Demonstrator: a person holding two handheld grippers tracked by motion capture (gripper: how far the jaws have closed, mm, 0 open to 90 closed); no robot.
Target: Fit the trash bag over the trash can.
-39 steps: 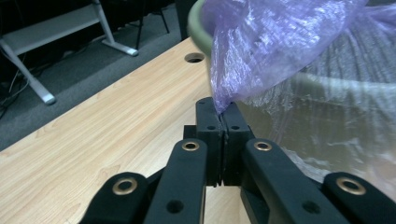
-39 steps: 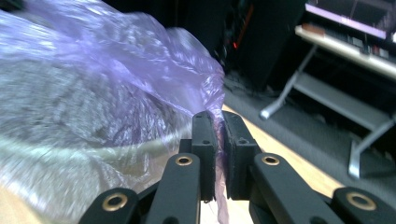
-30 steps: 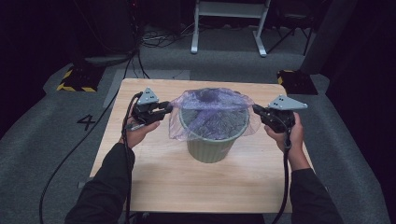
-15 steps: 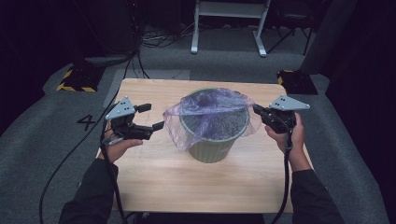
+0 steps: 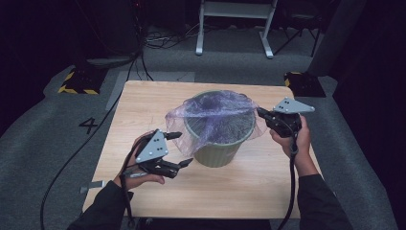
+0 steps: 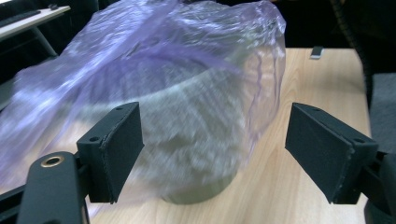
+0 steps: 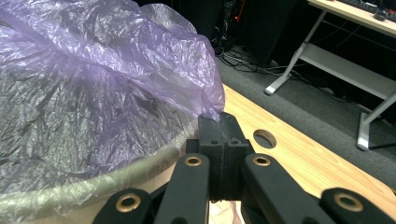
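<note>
Plainly, with the right gripper point(image 5: 262, 114) pinched tight on the purple bag point(image 5: 215, 111) draped over the green bin point(image 5: 218, 146) mid-table and the left gripper point(image 5: 179, 149) gaping empty nearby, a tug could tear film or tip the bin, whose inside stays hidden

Table point(image 5: 143, 110): pale wood, visible grain, satin; bag point(image 5: 210, 110): thin purple plastic film, translucent, crinkled, glossy w/ highlights; bin point(image 5: 218, 153): grey-green, matt, prob. plastic (blurred thru film); left gripper point(image 6: 215, 154) pads point(image 6: 119, 147): black matt, foam-like; brass-look rivets; floor point(image 5: 48, 124): grey carpet, rough.
</note>
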